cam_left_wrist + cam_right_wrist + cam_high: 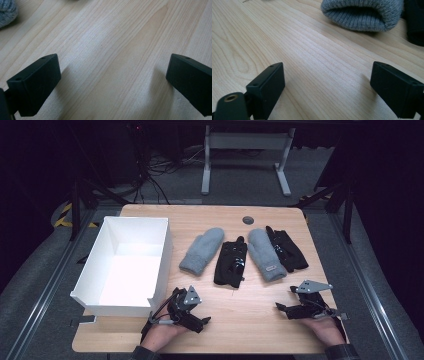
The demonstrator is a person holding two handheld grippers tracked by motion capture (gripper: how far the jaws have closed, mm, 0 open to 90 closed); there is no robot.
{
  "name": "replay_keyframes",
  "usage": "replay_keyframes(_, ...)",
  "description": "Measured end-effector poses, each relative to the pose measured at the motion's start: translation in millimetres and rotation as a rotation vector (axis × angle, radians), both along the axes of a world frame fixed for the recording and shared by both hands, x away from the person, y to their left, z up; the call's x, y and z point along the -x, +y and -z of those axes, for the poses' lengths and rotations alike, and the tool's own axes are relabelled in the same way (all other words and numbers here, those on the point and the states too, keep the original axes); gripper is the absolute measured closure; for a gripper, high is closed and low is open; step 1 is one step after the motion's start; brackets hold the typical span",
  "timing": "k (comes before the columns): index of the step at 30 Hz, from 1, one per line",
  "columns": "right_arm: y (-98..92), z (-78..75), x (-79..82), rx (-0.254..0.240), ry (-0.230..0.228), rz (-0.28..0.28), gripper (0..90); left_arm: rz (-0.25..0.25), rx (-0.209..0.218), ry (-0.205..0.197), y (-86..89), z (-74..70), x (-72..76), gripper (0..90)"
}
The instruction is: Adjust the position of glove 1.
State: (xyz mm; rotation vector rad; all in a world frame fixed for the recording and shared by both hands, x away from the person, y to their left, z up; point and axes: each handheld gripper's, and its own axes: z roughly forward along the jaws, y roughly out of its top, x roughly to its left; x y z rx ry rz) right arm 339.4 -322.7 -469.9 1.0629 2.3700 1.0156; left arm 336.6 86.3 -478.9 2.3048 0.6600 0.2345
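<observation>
Two grey mittens and two black gloves lie in a row across the middle of the wooden table [250, 320]: a grey mitten [202, 251], a black glove [231, 262], a second grey mitten [266, 254] and a second black glove [286, 249]. My left gripper [192, 312] rests near the front edge, jaws wide apart over bare wood [112, 70]. My right gripper [295, 302] rests at the front right, open too, with the cuff of a grey mitten [362, 15] just ahead of it.
A white open box [127, 265] stands at the table's left, close beside my left gripper. A round grommet [248, 220] sits near the far edge. Behind the table are cables and a desk frame [245, 155] on the floor.
</observation>
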Motion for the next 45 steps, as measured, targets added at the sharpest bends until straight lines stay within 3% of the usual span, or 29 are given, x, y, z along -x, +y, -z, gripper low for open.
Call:
replay_keyframes(8,-0.4,-0.3,-0.2,0.004,0.001,-0.003,13.0,-0.004,-0.002,0.002,-0.8,-0.3,-0.2,0.0)
replay_keyframes(12,-0.8,-5.7,-2.2,0.033,0.000,0.019,15.3,-0.002,-0.001,0.000,-0.8,-0.2,-0.3,0.0)
replay_keyframes(22,2.4,-22.8,-16.4,-0.012,-0.011,0.037,16.2,-0.013,-0.004,0.000,-2.6,-0.3,-1.7,0.0)
replay_keyframes(33,16.5,-44.3,-48.6,-0.036,-0.044,0.046,18.2,-0.010,-0.001,0.000,-5.2,-0.3,-4.0,0.0)
replay_keyframes(45,30.7,-45.5,-89.9,-0.046,-0.042,0.065,19.4,-0.016,0.001,0.000,-5.2,-0.2,-3.3,0.0)
